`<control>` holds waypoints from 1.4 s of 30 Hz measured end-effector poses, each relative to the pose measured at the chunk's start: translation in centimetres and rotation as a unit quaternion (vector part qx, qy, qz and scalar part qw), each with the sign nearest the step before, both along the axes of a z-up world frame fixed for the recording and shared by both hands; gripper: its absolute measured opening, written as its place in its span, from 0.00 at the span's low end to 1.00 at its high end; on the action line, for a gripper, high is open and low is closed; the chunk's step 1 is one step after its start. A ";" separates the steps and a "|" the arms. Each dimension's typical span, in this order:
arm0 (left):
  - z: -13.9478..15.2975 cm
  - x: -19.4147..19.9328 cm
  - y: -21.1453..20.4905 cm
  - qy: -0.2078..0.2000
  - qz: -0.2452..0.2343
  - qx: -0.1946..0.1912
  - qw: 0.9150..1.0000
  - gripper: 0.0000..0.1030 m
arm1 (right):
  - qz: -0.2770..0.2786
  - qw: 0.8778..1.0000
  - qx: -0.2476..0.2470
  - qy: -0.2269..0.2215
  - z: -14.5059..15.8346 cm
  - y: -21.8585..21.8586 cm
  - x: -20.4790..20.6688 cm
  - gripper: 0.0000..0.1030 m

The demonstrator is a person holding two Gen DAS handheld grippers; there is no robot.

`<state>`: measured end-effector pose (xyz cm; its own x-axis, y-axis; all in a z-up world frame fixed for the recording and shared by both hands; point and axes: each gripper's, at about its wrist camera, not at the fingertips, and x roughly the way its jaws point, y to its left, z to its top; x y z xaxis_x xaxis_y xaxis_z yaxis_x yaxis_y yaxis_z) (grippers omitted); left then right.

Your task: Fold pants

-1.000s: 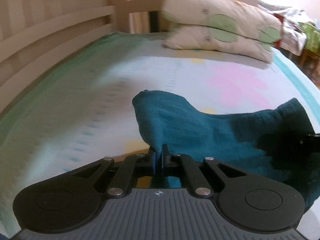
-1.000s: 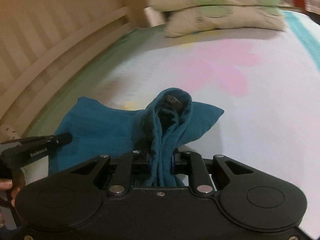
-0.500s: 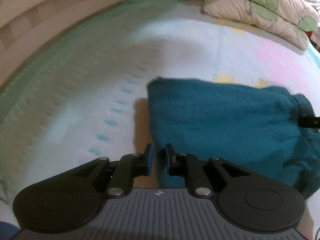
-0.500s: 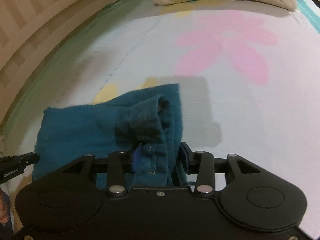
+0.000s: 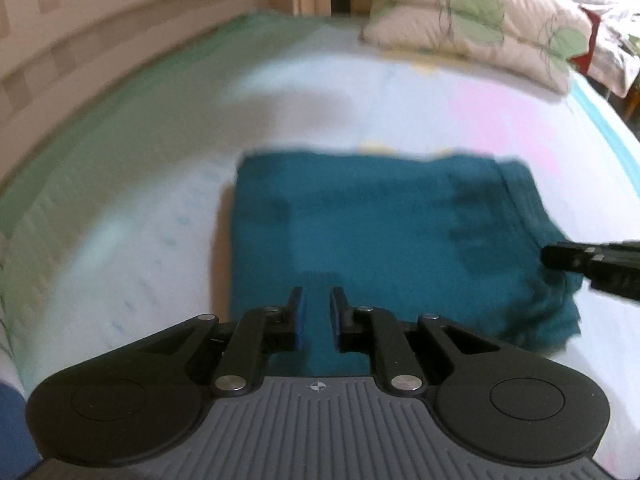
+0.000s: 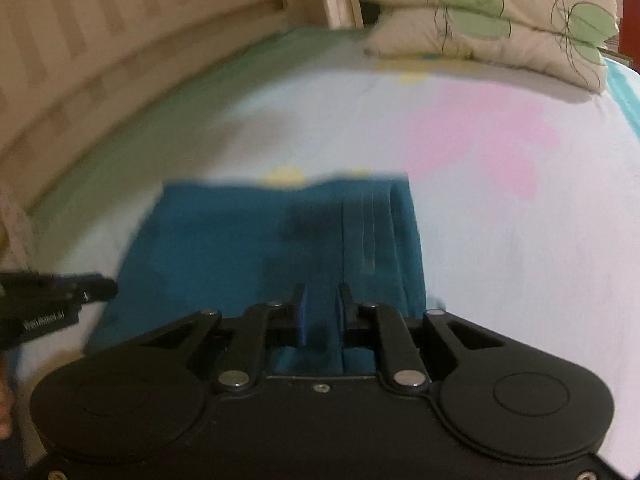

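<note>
The teal pants [image 5: 384, 232] lie folded into a flat rectangle on the bed, also in the right wrist view [image 6: 256, 248]. My left gripper [image 5: 317, 294] is open and empty over the near left part of the fold. My right gripper [image 6: 321, 292] is open over the near right part, by the stitched waistband edge [image 6: 376, 232]; its jaws stand a little apart with cloth showing below the gap. The right gripper's tip also shows at the right in the left wrist view [image 5: 592, 260], and the left gripper's tip at the left in the right wrist view [image 6: 60, 296].
The bed sheet [image 5: 460, 108] is pale with pink and yellow flowers. Two stacked pillows [image 5: 472, 20] lie at the far end. A wooden slatted bed rail [image 6: 120, 52] runs along the left side.
Both grippers have let go of the pants. The cloth, lifted a second ago, now lies flat as a folded rectangle. Both grippers have drawn back toward the near edge.
</note>
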<state>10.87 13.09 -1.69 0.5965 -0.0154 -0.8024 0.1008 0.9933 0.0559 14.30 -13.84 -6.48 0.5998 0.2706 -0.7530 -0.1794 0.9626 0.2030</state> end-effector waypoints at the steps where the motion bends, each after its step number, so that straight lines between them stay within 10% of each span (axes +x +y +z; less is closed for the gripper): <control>1: -0.6 -0.2 0.0 0.009 0.004 -0.003 1.000 0.14 | -0.009 1.000 0.000 0.014 -0.9 -0.2 -0.2 0.21; 15: 0.0 -3.2 -0.2 0.007 0.043 -0.019 0.999 0.14 | -0.069 0.995 0.064 0.023 0.1 -3.3 -4.5 0.29; 35: 5.7 -11.7 -2.4 -0.008 0.038 -0.040 0.998 0.15 | -0.034 0.999 -0.004 -0.021 5.7 1.0 -12.7 0.30; 42: 6.7 -13.2 -2.9 -0.017 0.035 -0.052 0.998 0.15 | -0.034 0.998 -0.013 -0.044 7.0 1.3 -14.0 0.46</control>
